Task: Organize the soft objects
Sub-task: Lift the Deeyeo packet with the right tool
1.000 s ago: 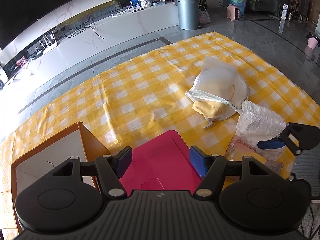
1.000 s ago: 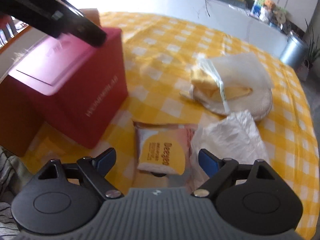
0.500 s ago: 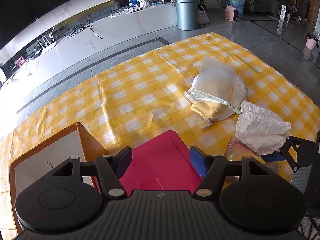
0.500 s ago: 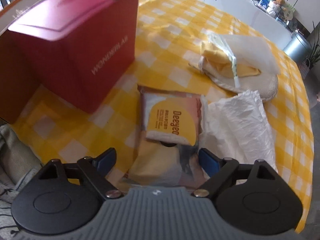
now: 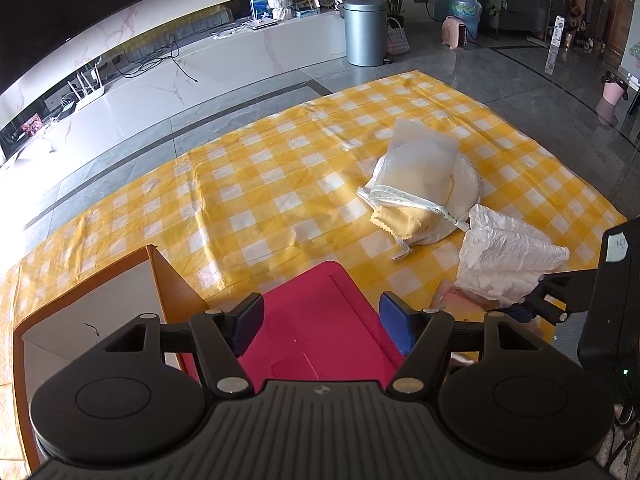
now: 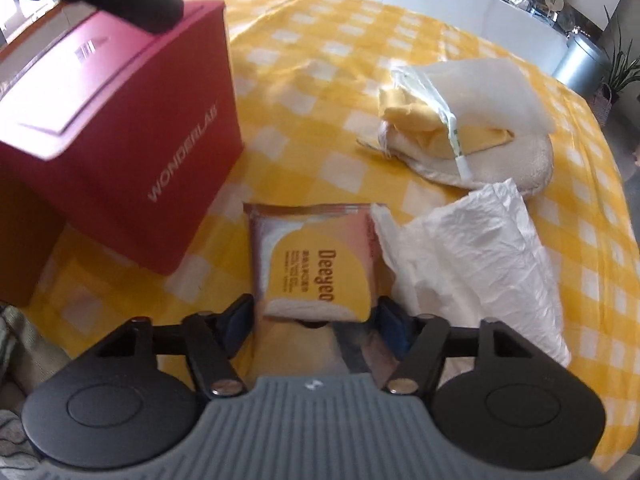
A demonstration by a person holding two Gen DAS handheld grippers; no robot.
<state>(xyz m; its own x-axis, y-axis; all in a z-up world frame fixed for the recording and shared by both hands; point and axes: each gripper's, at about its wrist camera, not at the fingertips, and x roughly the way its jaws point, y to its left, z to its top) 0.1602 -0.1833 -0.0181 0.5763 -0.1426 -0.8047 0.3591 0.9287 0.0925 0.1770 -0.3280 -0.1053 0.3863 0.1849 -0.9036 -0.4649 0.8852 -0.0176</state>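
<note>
A soft Deeyeo tissue pack (image 6: 316, 264) lies on the yellow checked cloth (image 6: 320, 80), its near end between the blue pads of my right gripper (image 6: 316, 322), whose jaws are narrowed around it. A crumpled white bag (image 6: 472, 256) lies beside it on the right. A cream round cushion with a yellow cloth in a clear pouch (image 6: 468, 136) lies farther back. My left gripper (image 5: 322, 326) is open above the red WONDERLAB box (image 5: 316, 320), holding nothing. The right gripper shows at the right edge of the left wrist view (image 5: 536, 304).
An orange-edged open cardboard box (image 5: 92, 300) stands left of the red box (image 6: 112, 120). Grey fabric (image 6: 12, 344) lies at the near left. Beyond the cloth are grey floor, a white TV bench and a metal bin (image 5: 366, 32).
My right gripper has moved forward and down over the tissue pack and its jaws have narrowed around the pack's near end. The left gripper has barely moved.
</note>
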